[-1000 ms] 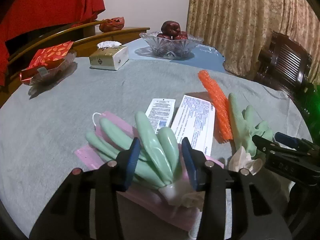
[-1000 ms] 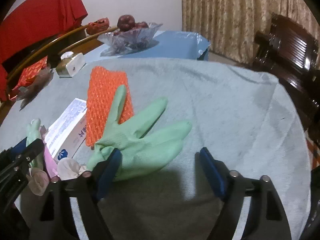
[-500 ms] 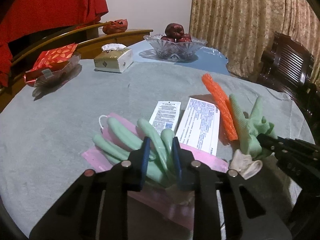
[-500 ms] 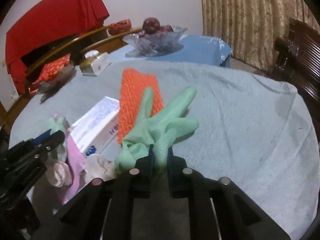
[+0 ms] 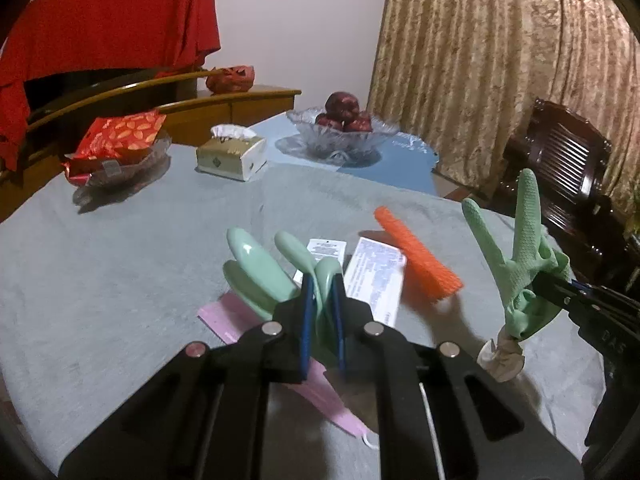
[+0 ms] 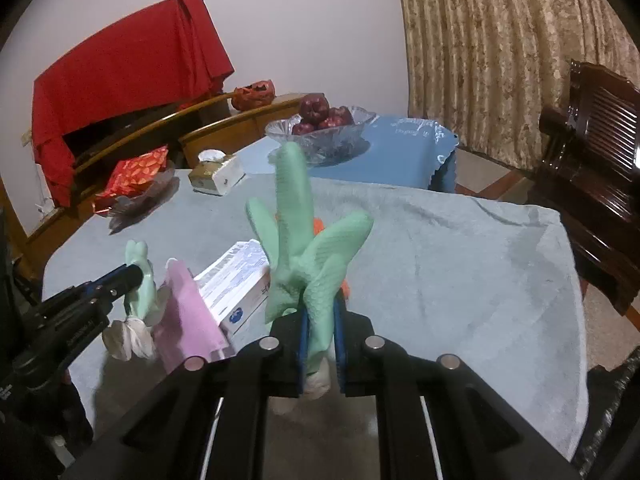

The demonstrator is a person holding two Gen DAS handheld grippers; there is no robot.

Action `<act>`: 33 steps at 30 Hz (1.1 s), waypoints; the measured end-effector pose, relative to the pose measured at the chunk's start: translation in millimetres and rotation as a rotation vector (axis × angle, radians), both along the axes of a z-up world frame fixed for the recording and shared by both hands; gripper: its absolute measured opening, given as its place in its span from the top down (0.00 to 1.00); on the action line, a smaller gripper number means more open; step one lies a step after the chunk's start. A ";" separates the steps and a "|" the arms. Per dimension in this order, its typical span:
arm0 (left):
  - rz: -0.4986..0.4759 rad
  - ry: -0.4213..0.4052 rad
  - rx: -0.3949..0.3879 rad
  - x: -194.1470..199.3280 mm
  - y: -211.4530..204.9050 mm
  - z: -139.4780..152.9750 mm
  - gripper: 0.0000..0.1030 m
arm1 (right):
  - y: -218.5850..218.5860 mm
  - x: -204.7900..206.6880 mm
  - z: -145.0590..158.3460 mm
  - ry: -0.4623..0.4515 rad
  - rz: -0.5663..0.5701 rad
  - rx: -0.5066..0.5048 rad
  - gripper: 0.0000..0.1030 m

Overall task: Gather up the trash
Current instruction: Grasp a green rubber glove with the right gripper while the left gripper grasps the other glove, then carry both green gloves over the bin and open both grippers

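Your left gripper (image 5: 322, 316) pinches a smooth green glove (image 5: 264, 276) between its blue pads; the jaws have just been closing on it, and the glove's fingers fan out ahead and to the left of the tips, clear of the cloth. Under the gripper and trailing back toward you lies a pink face mask (image 5: 232, 320) on the grey tablecloth (image 5: 120, 248). Just ahead of the tips sit a small white leaflet (image 5: 326, 250) and, to its right, a white printed box (image 5: 376, 280). Further right an orange mesh sleeve (image 5: 416, 262) lies beside the box.

Your right gripper (image 6: 320, 344) is pressed together on the palm of a textured green glove (image 6: 308, 240), whose fingers stand up in front of the camera and whose pale cuff hangs down between the jaws. From the left wrist you see this same glove held up off the table at the far right. To the left of the right gripper are the printed box, the pink mask and then the left gripper with its glove.

Well beyond both grippers stand a tissue box (image 5: 230, 154), a glass bowl of red fruit (image 5: 342, 132) on a blue mat (image 5: 400, 160), and a dish holding a red packet (image 5: 116, 146).
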State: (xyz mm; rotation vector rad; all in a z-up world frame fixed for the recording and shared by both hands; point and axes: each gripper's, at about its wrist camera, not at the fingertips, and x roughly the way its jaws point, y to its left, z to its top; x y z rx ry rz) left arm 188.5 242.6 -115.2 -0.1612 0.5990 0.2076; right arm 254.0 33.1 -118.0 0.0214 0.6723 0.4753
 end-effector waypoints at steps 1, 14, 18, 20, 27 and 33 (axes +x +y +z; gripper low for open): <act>-0.006 -0.005 0.001 -4.5 -2.1 2.2 0.91 | -1.8 -2.7 1.4 0.001 -0.001 0.001 0.89; -0.112 -0.058 0.010 -48.6 -60.9 40.8 0.92 | -47.3 -50.4 27.5 -0.023 -0.059 0.006 0.89; -0.146 -0.064 0.018 -55.0 -81.6 48.5 0.92 | -63.6 -64.1 36.3 -0.036 -0.083 0.006 0.89; -0.168 -0.069 0.025 -58.9 -93.6 51.5 0.92 | -69.3 -69.8 39.5 -0.043 -0.092 0.007 0.89; -0.231 -0.084 0.020 -67.7 -125.7 59.9 0.92 | -91.0 -92.9 54.0 -0.068 -0.129 0.003 0.89; -0.285 -0.089 0.024 -72.4 -153.9 65.9 0.92 | -120.1 -108.9 60.8 -0.080 -0.173 0.000 0.89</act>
